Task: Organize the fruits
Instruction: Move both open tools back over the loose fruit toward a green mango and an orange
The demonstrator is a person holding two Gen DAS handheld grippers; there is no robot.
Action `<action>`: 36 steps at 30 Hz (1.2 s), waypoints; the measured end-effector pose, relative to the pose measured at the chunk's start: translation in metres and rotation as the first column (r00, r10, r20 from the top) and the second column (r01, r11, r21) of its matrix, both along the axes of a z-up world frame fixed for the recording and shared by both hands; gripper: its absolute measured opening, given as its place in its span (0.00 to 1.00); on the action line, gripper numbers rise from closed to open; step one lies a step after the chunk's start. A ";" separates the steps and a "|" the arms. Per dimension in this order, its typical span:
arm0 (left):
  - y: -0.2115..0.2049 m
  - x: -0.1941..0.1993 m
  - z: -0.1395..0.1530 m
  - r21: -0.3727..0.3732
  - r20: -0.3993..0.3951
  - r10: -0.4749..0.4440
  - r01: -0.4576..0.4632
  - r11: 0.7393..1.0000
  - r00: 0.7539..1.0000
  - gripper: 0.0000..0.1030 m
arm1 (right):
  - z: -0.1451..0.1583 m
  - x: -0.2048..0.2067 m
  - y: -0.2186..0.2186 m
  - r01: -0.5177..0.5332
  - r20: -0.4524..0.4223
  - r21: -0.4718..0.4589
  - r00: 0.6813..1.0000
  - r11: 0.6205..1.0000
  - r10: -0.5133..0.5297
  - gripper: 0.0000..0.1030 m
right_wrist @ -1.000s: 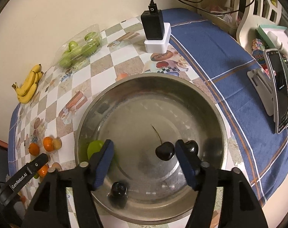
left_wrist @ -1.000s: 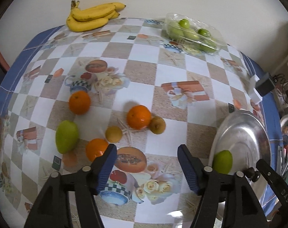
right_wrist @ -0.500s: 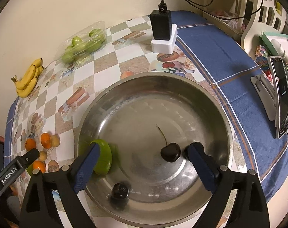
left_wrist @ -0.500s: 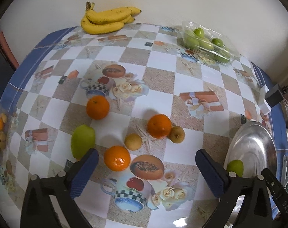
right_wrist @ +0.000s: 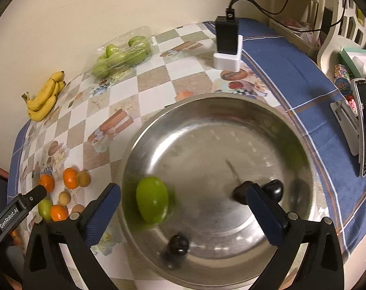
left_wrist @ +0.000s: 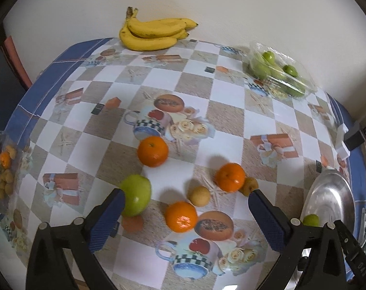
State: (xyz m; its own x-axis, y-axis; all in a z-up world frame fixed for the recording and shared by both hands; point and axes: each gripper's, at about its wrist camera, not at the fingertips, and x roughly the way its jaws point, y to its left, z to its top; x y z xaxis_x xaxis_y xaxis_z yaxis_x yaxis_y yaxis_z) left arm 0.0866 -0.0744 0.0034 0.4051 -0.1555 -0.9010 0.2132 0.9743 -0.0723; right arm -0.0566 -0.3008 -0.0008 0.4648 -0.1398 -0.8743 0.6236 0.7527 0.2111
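I'm spreading both grippers wider than 1 second ago: the left gripper [left_wrist: 185, 197] is framing the tangerine [left_wrist: 181, 216], while the right gripper [right_wrist: 183, 192] is hovering empty over the steel bowl [right_wrist: 301, 130].

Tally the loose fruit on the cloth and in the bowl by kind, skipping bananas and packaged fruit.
Oranges: 3
Green fruits: 2
Small brown fruits: 2
Dark cherries: 3
Total: 10
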 end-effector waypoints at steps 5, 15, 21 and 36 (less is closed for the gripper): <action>0.018 0.008 0.002 -0.013 0.006 0.026 -0.026 1.000 1.000 1.00 | 0.002 0.012 0.017 -0.032 0.006 -0.004 0.999 0.999 0.032 1.00; 0.071 0.027 0.006 -0.041 0.025 0.116 -0.115 0.993 0.993 1.00 | 0.009 0.038 0.054 -0.117 0.034 -0.017 0.992 0.993 0.117 1.00; 0.104 0.037 0.005 -0.048 0.022 0.166 -0.165 0.985 0.986 1.00 | 0.013 0.055 0.084 -0.185 0.055 -0.020 0.981 0.982 0.186 1.00; 0.121 0.046 -0.011 -0.073 -0.029 0.158 -0.160 0.984 0.987 1.00 | -0.016 0.092 0.146 -0.323 0.016 0.051 0.946 0.945 0.323 1.00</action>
